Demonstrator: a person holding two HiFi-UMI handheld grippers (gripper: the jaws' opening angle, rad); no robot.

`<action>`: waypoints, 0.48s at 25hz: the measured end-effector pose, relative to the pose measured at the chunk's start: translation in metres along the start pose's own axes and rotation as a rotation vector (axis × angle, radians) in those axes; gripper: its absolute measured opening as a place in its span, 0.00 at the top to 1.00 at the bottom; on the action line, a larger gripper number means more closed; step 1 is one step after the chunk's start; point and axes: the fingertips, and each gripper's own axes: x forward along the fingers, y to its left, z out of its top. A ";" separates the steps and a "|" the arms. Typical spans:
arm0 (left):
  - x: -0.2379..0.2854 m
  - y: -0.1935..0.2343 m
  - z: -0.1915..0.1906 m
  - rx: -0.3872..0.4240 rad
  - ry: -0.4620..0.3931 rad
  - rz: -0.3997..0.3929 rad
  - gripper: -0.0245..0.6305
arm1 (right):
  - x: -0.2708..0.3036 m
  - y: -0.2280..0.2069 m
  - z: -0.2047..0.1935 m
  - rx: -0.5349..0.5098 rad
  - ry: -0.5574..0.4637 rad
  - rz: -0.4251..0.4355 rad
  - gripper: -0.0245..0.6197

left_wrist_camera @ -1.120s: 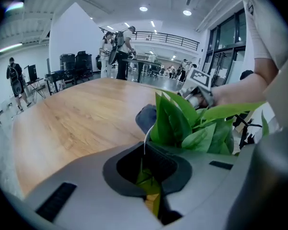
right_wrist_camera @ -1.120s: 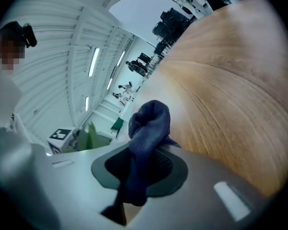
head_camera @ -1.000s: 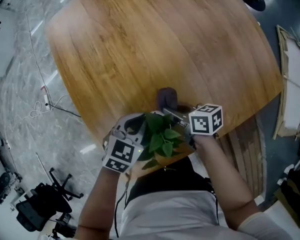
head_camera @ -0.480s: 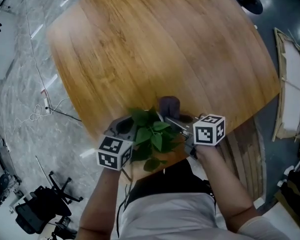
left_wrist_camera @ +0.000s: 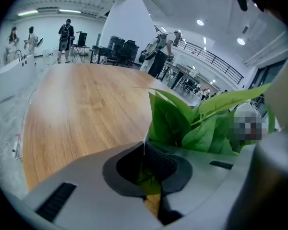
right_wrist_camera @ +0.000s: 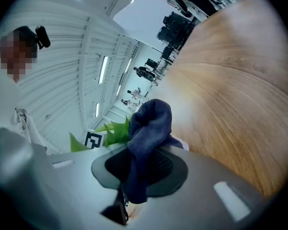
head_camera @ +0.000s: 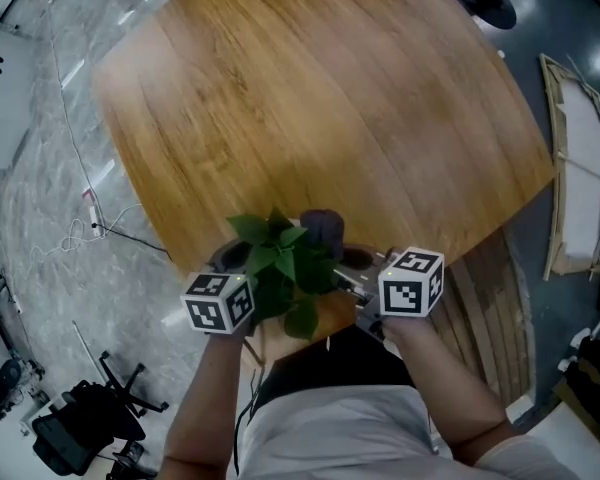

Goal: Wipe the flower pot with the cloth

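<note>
A leafy green plant (head_camera: 278, 261) hides almost all of its flower pot; only a thin white rim (left_wrist_camera: 144, 146) shows between the jaws of my left gripper (left_wrist_camera: 148, 169), which is shut on it. In the head view the left gripper (head_camera: 242, 260) holds the plant at the table's near edge, close to the person's body. My right gripper (right_wrist_camera: 137, 169) is shut on a dark blue-purple cloth (right_wrist_camera: 146, 128). That cloth (head_camera: 325, 231) bunches up right beside the leaves, on their right. The right gripper (head_camera: 348, 271) sits just right of the plant.
The round wooden table (head_camera: 320, 98) stretches away beyond the grippers. Marble floor with a cable (head_camera: 85, 218) lies to the left, and a framed panel (head_camera: 580, 168) stands on the right. People and equipment (left_wrist_camera: 67, 32) stand far off.
Both grippers have drawn toward the table's near edge and the person. The plant has shifted left with the left gripper. The cloth has come closer against the leaves.
</note>
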 end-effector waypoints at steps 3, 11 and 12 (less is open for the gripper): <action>-0.001 0.000 0.001 -0.025 -0.020 0.004 0.94 | 0.001 -0.035 -0.009 0.014 -0.004 -0.084 0.87; 0.003 -0.015 0.002 -0.027 -0.051 0.001 0.94 | -0.008 -0.083 -0.025 -0.039 -0.004 -0.294 0.86; 0.003 -0.015 0.001 -0.040 -0.051 -0.001 0.94 | -0.011 -0.080 -0.023 -0.047 -0.013 -0.295 0.86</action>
